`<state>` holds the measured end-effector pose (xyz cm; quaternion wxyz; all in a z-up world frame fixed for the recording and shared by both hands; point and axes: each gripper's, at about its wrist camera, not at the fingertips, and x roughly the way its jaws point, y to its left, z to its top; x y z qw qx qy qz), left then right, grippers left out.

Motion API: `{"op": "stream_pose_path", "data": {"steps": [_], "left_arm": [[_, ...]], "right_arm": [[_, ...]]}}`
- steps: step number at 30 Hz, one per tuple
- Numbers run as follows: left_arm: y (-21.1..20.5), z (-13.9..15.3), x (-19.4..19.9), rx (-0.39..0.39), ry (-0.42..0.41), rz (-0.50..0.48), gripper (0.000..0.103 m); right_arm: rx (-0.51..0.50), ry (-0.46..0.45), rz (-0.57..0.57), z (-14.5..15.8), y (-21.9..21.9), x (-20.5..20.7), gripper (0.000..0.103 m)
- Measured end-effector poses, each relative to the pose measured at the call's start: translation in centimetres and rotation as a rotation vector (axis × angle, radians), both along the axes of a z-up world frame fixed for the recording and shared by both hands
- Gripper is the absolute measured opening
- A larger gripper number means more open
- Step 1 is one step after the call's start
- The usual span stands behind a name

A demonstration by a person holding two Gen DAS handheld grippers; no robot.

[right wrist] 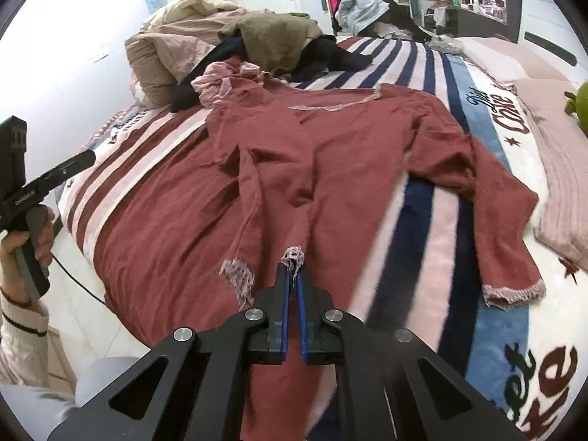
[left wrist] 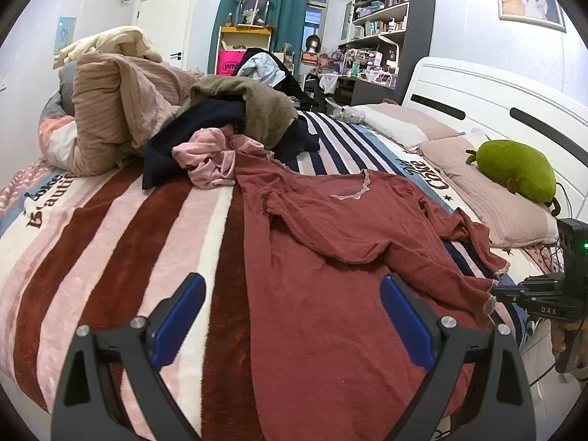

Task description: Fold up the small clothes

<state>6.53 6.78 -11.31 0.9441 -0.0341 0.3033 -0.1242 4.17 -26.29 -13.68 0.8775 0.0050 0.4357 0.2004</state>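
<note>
Now red top's (right wrist: 330,154) cuff in right tool (right wrist: 293,279)

The red long-sleeved top (left wrist: 330,257) lies spread and rumpled across the striped blanket (left wrist: 121,242), its pale lace-trimmed neckline (left wrist: 352,191) toward the blanket's far edge and its hem toward the near edge; one sleeve (right wrist: 488,198) stretches out toward the pillow-side edge, lace cuff (right wrist: 514,294) flat on the blanket; the other sleeve (right wrist: 272,183) is folded in across the body, its lace cuff (right wrist: 293,257) lifted at the near edge; a crumpled pink garment (left wrist: 209,161) touches the top's far shoulder.
</note>
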Motion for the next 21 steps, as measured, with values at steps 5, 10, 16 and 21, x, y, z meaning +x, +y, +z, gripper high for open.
{"op": "stream_pose_path", "data": {"steps": [5,10,16,21], "left_arm": [[-0.4,0.1,-0.2,0.010,0.001,-0.007,0.094],[-0.8,0.3,-0.2,0.004,-0.002,-0.013,0.094],[-1.1,0.5,-0.3,0.010,-0.008,-0.021,0.095],[-0.9,0.4,-0.3,0.005,0.002,-0.013,0.095]], "right_arm": [[0.022,0.016,-0.032,-0.2,-1.8,-1.0,0.000],[0.064,-0.022,0.008,0.7,-1.3,-1.0,0.004],[0.017,-0.046,0.104,0.6,2.6,0.8,0.035],[-0.044,-0.005,0.143,-1.7,4.7,2.4,0.032]]}}
